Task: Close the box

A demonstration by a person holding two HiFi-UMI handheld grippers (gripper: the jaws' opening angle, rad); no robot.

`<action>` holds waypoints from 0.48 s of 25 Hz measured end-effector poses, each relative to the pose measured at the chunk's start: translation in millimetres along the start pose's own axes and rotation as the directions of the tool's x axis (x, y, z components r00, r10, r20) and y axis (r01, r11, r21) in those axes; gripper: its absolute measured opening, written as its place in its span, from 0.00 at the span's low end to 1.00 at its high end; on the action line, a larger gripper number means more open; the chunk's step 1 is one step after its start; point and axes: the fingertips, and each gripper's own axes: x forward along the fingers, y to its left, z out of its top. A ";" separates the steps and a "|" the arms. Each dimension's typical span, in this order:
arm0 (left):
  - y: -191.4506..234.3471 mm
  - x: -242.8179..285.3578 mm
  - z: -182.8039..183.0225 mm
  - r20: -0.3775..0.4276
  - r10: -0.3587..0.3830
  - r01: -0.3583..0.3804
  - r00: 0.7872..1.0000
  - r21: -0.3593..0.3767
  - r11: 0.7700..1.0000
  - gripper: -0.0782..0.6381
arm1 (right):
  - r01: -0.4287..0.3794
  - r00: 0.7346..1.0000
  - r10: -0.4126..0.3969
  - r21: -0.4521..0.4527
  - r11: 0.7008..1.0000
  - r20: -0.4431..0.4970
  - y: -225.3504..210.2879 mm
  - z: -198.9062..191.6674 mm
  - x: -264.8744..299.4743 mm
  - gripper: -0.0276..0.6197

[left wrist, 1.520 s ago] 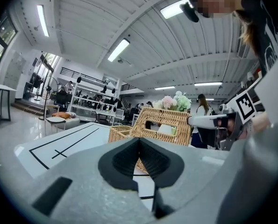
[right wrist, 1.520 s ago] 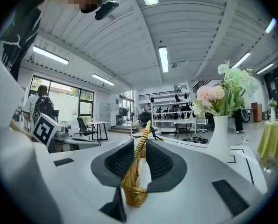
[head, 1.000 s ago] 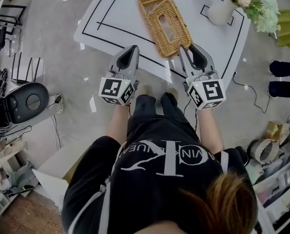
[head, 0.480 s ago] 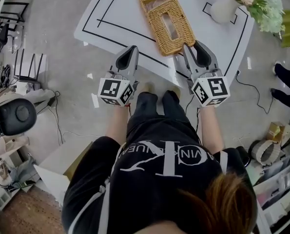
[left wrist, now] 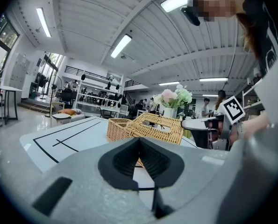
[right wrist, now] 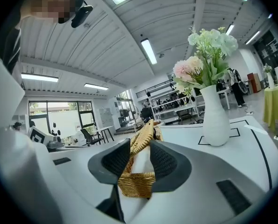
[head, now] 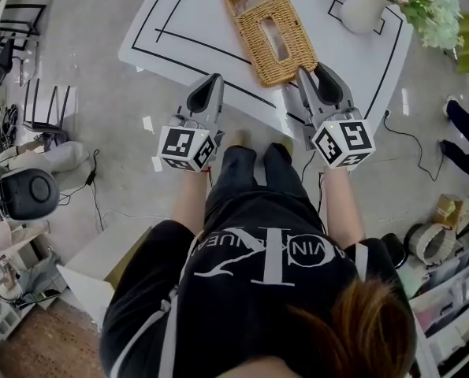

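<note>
Wicker box (head: pixel 267 28), one, sits between the right gripper's (head: pixel 319 73) two just-opened fingers (right wrist: pixel 169 164); the left gripper's (head: pixel 210 81) two meet.

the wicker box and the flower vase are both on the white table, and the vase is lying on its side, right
No: the vase stands upright, as the right gripper view shows. The wicker box and the vase are both on the white table.
</note>
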 end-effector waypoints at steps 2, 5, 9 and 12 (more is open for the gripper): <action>-0.7 -0.4 -1.6 -0.002 -0.002 0.002 1.000 -0.003 1.000 0.12 | 0.004 1.000 -0.004 -0.021 1.000 0.000 2.3 1.4 0.0 0.25; -1.0 -2.3 -3.2 -0.004 -0.002 0.002 1.000 -0.005 1.000 0.12 | 0.009 1.000 -0.010 -0.110 0.994 -0.002 10.4 6.6 -0.4 0.25; 0.1 -3.8 -3.7 -0.005 0.002 -0.002 1.000 -0.012 1.000 0.12 | 0.030 0.999 -0.032 -0.141 0.989 -0.010 11.1 6.9 -0.2 0.26; 0.8 -4.3 -3.7 -0.005 0.003 -0.003 1.000 -0.014 1.000 0.12 | 0.069 0.997 -0.070 -0.070 0.995 -0.013 5.1 4.0 -0.6 0.25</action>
